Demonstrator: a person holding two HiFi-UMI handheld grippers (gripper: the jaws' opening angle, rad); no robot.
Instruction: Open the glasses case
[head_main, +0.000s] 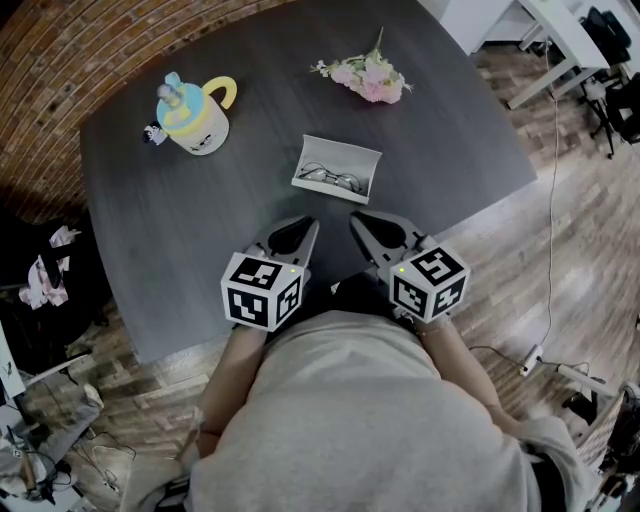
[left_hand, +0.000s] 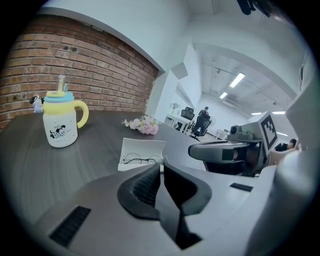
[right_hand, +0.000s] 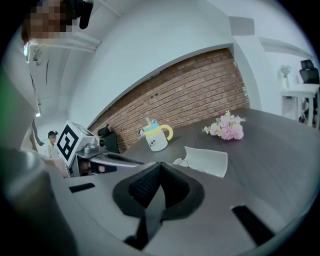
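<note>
The open glasses case (head_main: 338, 168) sits at the frame's centre, with a short strip of bare table (head_main: 150, 230) between it and the closed tips of the left gripper (head_main: 304, 224) and right gripper (head_main: 357, 218). Left of the case, open tabletop runs to the lidded cup (head_main: 195, 115) at upper left. The pink flowers (head_main: 365, 75) lie at upper centre, well apart from the case. Right of the case the surface is bare to its edge.

No legible text; white cubes on the left gripper (head_main: 303, 226) and right gripper (head_main: 358, 219) bear only black square marker patterns
</note>
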